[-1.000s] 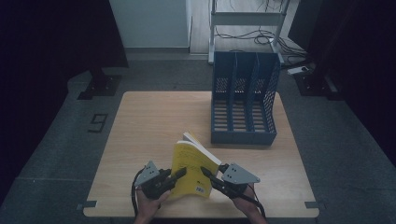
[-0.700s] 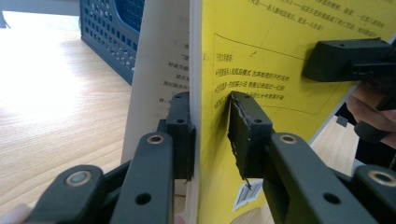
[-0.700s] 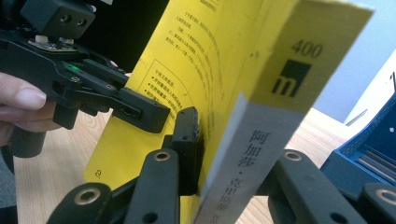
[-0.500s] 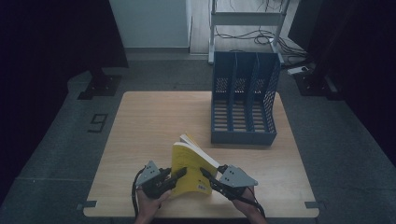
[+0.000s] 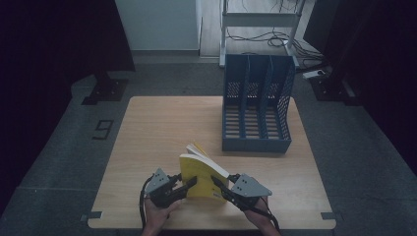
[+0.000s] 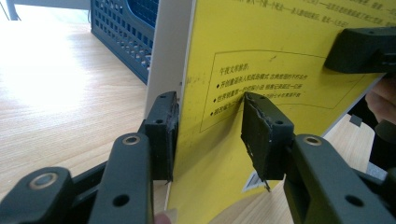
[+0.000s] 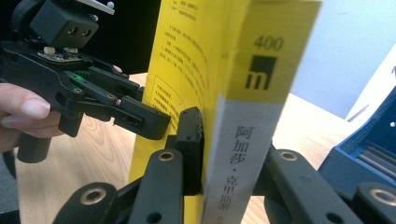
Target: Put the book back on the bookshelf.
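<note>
Currently the right gripper (image 7: 229, 186) is clenched across the spine of the thick yellow paperback book (image 5: 200, 173), one jaw on each cover. The left gripper (image 6: 208, 135) straddles the book's free edge; one jaw touches, the other stands off, so no grip yet. The book stands upright near the front edge of the pale wooden table (image 5: 162, 128). Judged step: steadying before transfer. The next move likely calls for carrying the book to the blue slotted plastic file rack (image 5: 256, 105). Dark floor surrounds the table.
</note>
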Tool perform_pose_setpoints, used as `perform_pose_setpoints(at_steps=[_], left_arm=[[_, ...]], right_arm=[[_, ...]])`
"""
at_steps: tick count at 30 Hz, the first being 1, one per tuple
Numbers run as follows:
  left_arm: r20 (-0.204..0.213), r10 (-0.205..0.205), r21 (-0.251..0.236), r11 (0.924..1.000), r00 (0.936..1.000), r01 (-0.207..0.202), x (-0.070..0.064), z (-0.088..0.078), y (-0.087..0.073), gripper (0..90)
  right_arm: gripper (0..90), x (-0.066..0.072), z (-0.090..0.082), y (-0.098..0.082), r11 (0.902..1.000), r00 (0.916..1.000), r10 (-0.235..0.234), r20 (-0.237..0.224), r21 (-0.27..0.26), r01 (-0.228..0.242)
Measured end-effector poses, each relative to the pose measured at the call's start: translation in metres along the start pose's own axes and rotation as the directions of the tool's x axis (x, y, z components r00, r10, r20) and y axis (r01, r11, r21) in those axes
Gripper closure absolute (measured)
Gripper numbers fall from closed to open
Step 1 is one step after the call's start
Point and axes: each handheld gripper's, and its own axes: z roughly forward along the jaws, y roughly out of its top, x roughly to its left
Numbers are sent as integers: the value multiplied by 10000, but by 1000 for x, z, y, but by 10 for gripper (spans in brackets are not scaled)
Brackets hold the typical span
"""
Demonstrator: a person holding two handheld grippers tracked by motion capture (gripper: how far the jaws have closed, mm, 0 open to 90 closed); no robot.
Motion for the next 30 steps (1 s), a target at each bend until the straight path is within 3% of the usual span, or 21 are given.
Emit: perform_pose_setpoints(at_steps=[11, 17, 23, 30], left_arm=[[-89, -18, -117, 9999, 10000, 17, 1, -1, 0, 582], [-131, 67, -116, 9999, 9999, -68, 0, -1, 0, 587], [-143, 141, -112, 9998, 9998, -143, -1, -1, 1, 589], [-204, 245, -115, 9996, 9995, -247, -2, -1, 0, 602]], right_arm=[[736, -1, 0, 1, 10000, 9999, 68, -151, 29, -68], [735, -3, 1, 0, 9994, 9988, 330, -352, -59, -332], [699, -4, 6, 1, 9971, 9950, 732, -675, -153, -744], [673, -5, 15, 2, 9972, 9946, 706, -758, -181, -721]])
